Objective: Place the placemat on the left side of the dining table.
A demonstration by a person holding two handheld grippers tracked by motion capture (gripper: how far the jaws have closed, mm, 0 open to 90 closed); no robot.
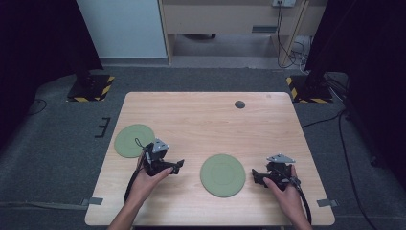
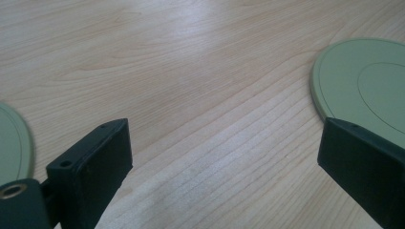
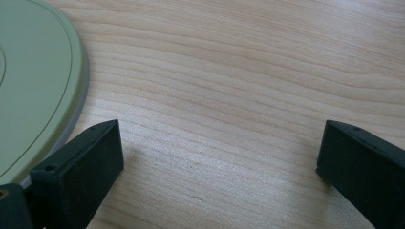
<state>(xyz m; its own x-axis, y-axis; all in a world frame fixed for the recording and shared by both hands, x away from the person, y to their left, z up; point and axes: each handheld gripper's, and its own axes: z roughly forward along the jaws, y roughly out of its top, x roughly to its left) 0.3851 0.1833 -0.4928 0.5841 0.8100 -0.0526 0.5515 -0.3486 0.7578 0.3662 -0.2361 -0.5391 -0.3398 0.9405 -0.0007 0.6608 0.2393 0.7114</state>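
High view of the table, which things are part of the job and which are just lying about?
In the job:
- centre green plate, between both open tongs
- left green plate
- left tongs
- right tongs

Lying about:
- small dark disc near the far edge

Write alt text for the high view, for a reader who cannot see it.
Two hands hold black tongs over a light wooden table: the left tongs and right tongs flank a round flat pale green plate. A second, matching green plate lies at the table's left edge.
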